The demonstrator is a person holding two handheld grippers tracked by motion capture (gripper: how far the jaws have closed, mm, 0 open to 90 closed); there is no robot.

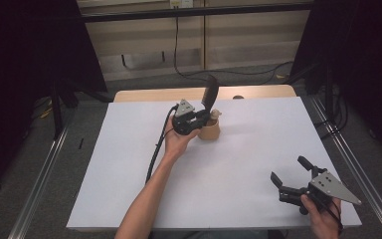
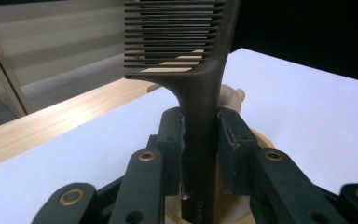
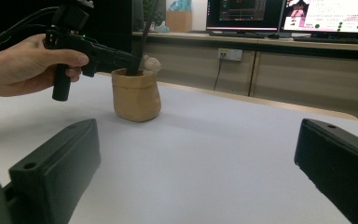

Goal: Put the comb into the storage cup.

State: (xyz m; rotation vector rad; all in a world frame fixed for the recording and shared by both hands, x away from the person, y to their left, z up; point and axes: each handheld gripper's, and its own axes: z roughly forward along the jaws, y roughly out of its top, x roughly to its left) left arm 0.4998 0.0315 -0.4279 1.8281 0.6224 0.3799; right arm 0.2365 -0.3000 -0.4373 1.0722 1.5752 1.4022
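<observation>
A white table (image 1: 129, 164) is lying under me, far from the monitors at the back. The comb (image 2: 200, 84) is standing upright with its handle down in the tan pot (image 3: 136, 95) near the far edge; it looks light, stiff and slick, so I am taking it by the narrow handle just below the teeth. My left gripper (image 2: 200, 149) is pinching that handle between both pads. My right gripper (image 1: 289, 172) is hovering spread wide, holding nothing.

matt black plastic comb (image 2: 200, 93), tan paper pot (image 3: 136, 94)
</observation>
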